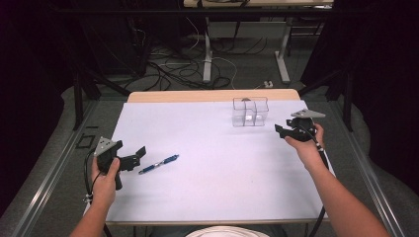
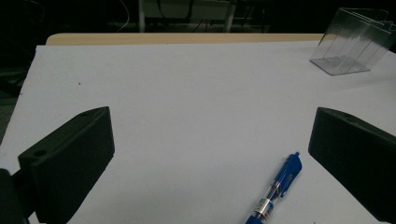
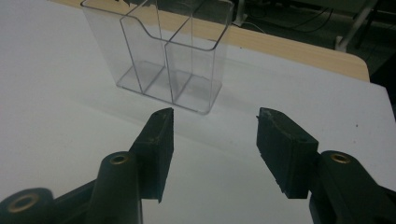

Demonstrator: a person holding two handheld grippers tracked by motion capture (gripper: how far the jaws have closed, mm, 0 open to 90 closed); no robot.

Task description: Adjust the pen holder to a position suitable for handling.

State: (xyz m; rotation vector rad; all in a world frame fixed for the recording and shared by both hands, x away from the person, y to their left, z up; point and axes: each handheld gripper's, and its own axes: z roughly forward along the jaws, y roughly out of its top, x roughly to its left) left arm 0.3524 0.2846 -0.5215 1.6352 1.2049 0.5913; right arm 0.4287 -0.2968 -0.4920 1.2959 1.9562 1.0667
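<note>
A white table (image 1: 212,187) carries a blue pen (image 1: 159,164) lying at a slant near its left side and a clear plastic box (image 1: 250,111) with dividers standing upright toward the far right. The left gripper (image 1: 140,154), held in a hand at the table's left edge, points toward the pen, just beside it with nothing between its jaws. The right gripper (image 1: 279,130), held near the right edge, points toward the box, close to it but apart.
</note>
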